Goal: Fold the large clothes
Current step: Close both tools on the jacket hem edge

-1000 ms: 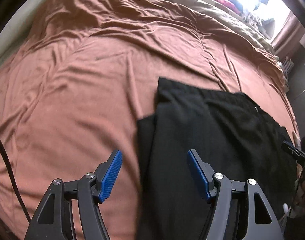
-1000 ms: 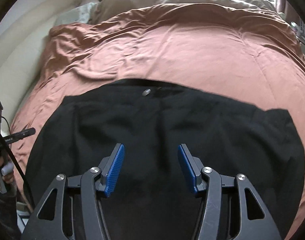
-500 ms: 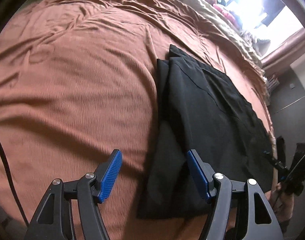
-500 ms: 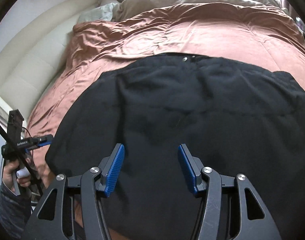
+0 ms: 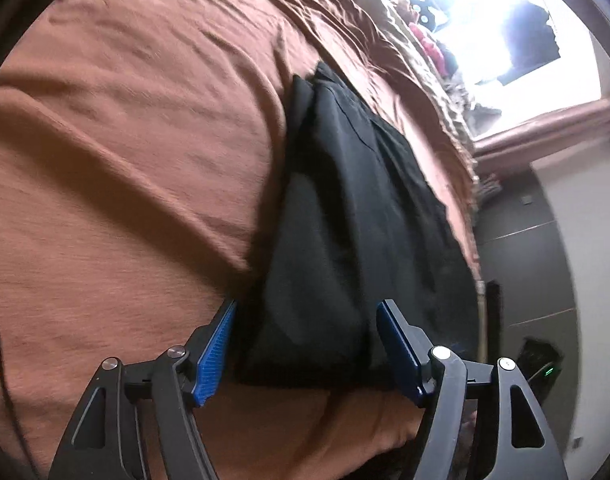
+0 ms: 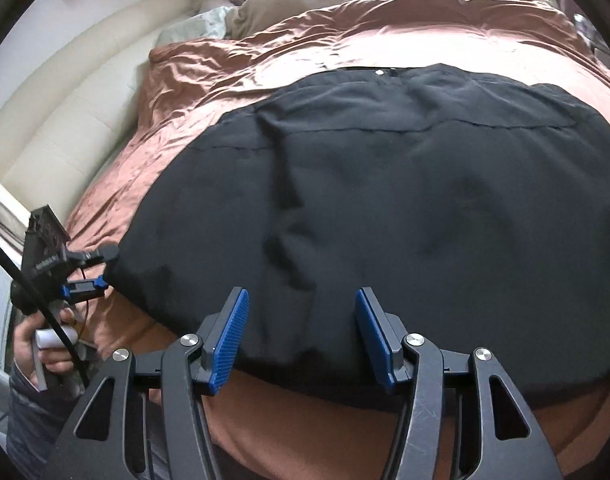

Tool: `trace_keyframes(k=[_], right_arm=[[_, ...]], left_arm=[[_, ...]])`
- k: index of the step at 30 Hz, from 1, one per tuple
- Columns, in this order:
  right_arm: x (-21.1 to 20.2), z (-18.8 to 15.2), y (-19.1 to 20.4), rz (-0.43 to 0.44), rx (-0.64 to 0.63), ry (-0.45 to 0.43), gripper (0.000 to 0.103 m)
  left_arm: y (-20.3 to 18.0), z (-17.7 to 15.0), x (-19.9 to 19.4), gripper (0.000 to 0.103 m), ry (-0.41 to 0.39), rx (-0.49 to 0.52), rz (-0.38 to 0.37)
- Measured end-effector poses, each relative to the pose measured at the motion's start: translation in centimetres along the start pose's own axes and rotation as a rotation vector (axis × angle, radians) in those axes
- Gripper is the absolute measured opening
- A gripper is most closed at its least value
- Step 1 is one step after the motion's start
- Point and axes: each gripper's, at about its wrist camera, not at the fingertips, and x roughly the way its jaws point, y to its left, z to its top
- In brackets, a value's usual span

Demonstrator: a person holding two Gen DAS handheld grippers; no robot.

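Black garment (image 6: 385, 200) on bedspread (image 5: 125, 160) | both fingers apart, empty | no legible writing

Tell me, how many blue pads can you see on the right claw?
2. One pad is on the left finger and the other pad is on the right finger, both over the near edge of the black garment.

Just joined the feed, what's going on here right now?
A person is folding a black garment spread flat on a bed's brown cover. The left gripper is open at the garment's near corner, the right gripper open over its near edge. Neither grips cloth yet. From the right wrist, the person's left hand shows beside the bed.
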Motion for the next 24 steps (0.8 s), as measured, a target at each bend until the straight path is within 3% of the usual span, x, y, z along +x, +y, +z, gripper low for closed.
trace_keyframes(k=[3, 6, 8, 10, 15, 24], right_arm=[[0.7, -0.4, 0.4, -0.024, -0.013, 0.010, 0.053], [1.6, -0.4, 0.4, -0.070, -0.014, 0.007, 0.039], [2.2, -0.5, 0.1, -0.082, 0.001, 0.007, 0.033], [2.7, -0.8, 0.1, -0.085, 0.011, 0.005, 0.033], [3.1, -0.8, 0.9, -0.118, -0.011, 0.013, 0.033], [5.2, 4.0, -1.6, -0.128, 0.066, 0.052, 0.026]], left_arm=[[-0.5, 0.4, 1.1, 0.075, 0.003, -0.003, -0.029], [-1.1, 0.4, 1.8, 0.075, -0.012, -0.005, -0.007], [-1.6, 0.1, 1.9, 0.069, -0.024, -0.001, 0.014], [-1.7, -0.1, 2.0, 0.052, -0.015, -0.007, 0.009], [-1.9, -0.7, 1.5, 0.032, -0.041, -0.013, -0.001], [-2.1, -1.3, 0.6, 0.029, -0.073, -0.050, 0.015]])
